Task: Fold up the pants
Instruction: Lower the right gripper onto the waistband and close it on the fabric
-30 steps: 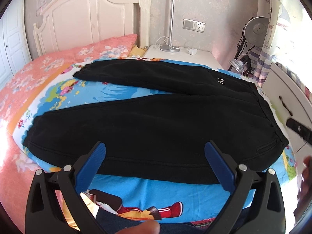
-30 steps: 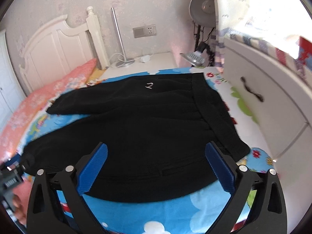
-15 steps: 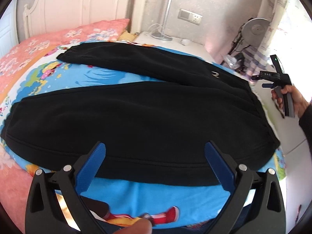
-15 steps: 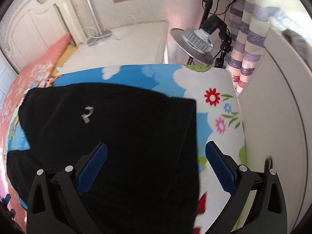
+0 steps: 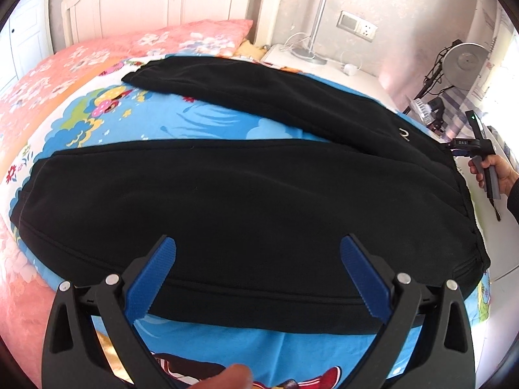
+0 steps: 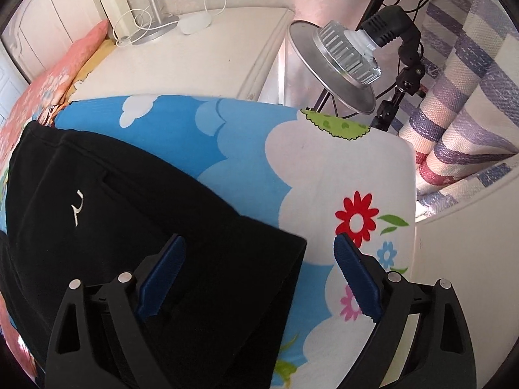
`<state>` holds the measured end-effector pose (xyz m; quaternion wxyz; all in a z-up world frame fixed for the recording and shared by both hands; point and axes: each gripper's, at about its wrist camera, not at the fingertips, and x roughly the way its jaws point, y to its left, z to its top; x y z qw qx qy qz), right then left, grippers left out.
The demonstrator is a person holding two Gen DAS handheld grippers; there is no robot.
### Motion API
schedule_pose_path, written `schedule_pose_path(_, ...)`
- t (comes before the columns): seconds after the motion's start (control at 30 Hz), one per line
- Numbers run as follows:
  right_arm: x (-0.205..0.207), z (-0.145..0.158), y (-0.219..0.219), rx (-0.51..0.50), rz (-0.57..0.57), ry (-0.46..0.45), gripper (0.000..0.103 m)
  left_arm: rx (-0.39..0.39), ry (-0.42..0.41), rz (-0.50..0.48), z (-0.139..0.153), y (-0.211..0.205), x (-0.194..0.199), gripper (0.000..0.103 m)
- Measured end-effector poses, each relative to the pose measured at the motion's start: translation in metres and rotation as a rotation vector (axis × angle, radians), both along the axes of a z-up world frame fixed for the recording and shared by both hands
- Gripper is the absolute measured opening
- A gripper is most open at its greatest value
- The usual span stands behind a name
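Black pants (image 5: 246,194) lie spread flat on the cartoon-print bed sheet (image 5: 181,123), legs pointing left, waistband at the right. My left gripper (image 5: 258,249) is open and empty, hovering over the near leg's lower edge. My right gripper (image 6: 259,246) is open and empty above the far corner of the waistband (image 6: 279,246); a small white logo (image 6: 77,207) shows on the pants (image 6: 129,227). The right gripper also shows in the left wrist view (image 5: 476,149), held at the waistband's far end.
A pink floral pillow (image 5: 155,42) and white headboard (image 5: 162,3) stand at the back left. A white bedside table (image 6: 194,55) holds a lamp base and cables. A metal lamp on a stand (image 6: 340,61) and striped curtain (image 6: 470,113) crowd the bed's corner.
My right gripper has swung from the near waistband to the far corner of the waistband and dropped closer. My left gripper has moved in lower over the near leg.
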<state>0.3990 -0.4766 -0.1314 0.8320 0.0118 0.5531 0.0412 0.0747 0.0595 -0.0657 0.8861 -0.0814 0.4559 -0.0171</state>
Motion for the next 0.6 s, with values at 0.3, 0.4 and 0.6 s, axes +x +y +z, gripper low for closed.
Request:
schedule_pose_path(0.3, -0.009, 0.014, 0.003, 0.051, 0.061, -0.023, 0.038, 0.004, -0.008, 0.008, 0.003, -0.005, 0.010, 0.101)
schedule_pose_path(0.4, -0.028, 0.038, 0.012, 0.026, 0.068, -0.099, 0.031, -0.005, -0.023, -0.013, 0.008, -0.011, 0.018, 0.101)
schedule_pose_path(0.6, -0.117, 0.113, 0.051, 0.007, 0.094, -0.369, 0.013, -0.048, -0.071, -0.044, 0.028, -0.015, 0.043, 0.101)
